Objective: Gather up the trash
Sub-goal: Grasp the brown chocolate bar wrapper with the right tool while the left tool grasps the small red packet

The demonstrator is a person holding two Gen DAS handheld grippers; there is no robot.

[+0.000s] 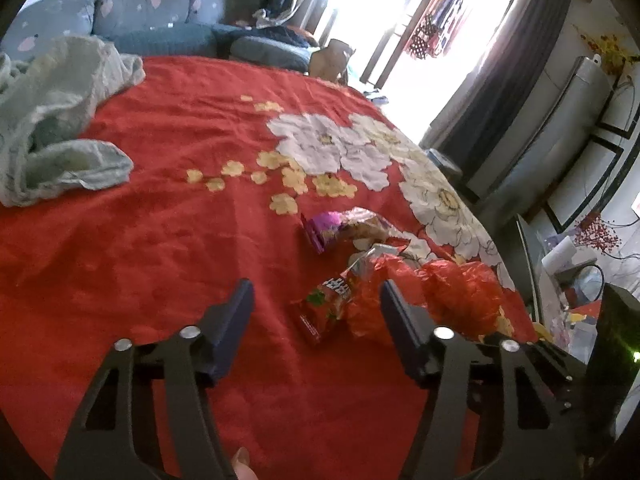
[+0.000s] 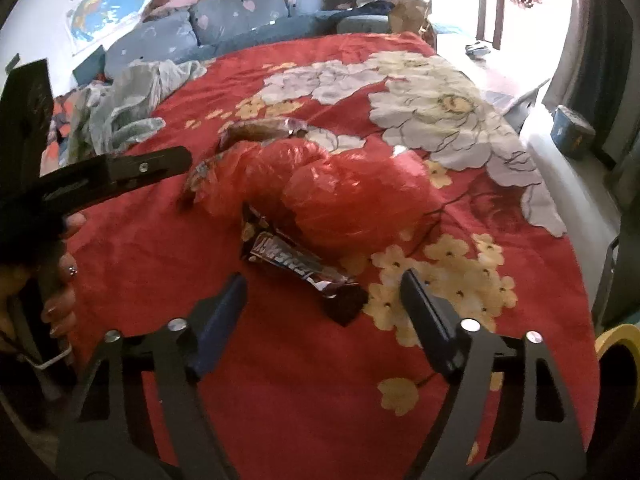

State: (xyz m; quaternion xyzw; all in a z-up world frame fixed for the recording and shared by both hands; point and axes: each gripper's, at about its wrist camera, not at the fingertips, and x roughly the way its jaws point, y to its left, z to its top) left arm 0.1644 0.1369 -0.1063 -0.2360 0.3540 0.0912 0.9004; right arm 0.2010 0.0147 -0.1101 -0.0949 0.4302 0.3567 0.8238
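Note:
A crumpled red plastic bag (image 1: 452, 296) lies on the red flowered bedspread (image 1: 168, 240); it also shows in the right wrist view (image 2: 340, 192). In the left wrist view a red snack wrapper (image 1: 324, 308) lies just ahead of my open left gripper (image 1: 316, 300), and a purple wrapper (image 1: 336, 228) lies farther off. In the right wrist view a dark candy-bar wrapper (image 2: 300, 268) lies just ahead of my open right gripper (image 2: 324, 292). A brown wrapper (image 2: 260, 130) lies beyond the bag. The left gripper's body (image 2: 120, 172) shows at the left.
A pale green cloth (image 1: 56, 120) is bunched at the bed's far left. Blue cushions (image 1: 140, 8) line the head of the bed. The bed's right edge (image 2: 568, 184) drops to the floor, where a blue box (image 2: 572, 132) sits. A yellow tape roll (image 2: 616, 340) is at the right.

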